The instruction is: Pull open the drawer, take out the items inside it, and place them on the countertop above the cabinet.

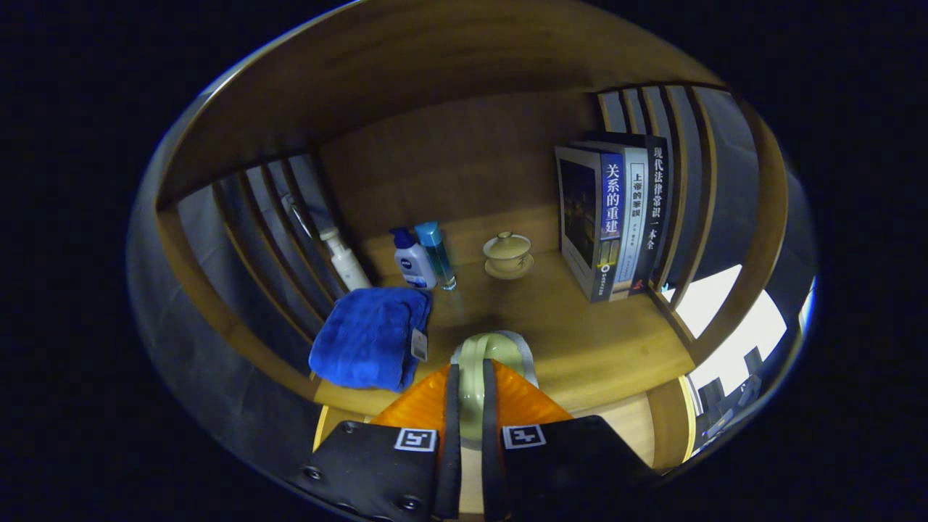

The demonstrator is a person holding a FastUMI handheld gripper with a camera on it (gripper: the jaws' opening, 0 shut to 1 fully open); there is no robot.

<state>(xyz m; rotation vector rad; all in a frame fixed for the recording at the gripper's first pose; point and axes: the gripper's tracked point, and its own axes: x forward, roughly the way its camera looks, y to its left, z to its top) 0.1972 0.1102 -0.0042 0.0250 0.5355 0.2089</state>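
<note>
Gripper [470, 388] clenched on pale green item [484, 355], over countertop [580, 326] front edge, blue towel [370, 337] alongside

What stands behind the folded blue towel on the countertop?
Behind the blue towel stand a white pump bottle, a blue-capped lotion bottle and a slim teal bottle; the towel covers the pump bottle's base.

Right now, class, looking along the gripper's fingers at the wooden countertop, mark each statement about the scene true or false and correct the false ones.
1. The gripper is shut on a pale green item. True.
2. The blue towel lies unfolded under the books. False: it is folded, across the countertop from the books.
3. The books stand upright. True.
4. The lidded cup has no saucer. False: it sits on one.
5. The pump bottle stands beside a blue-capped bottle. True.
</note>
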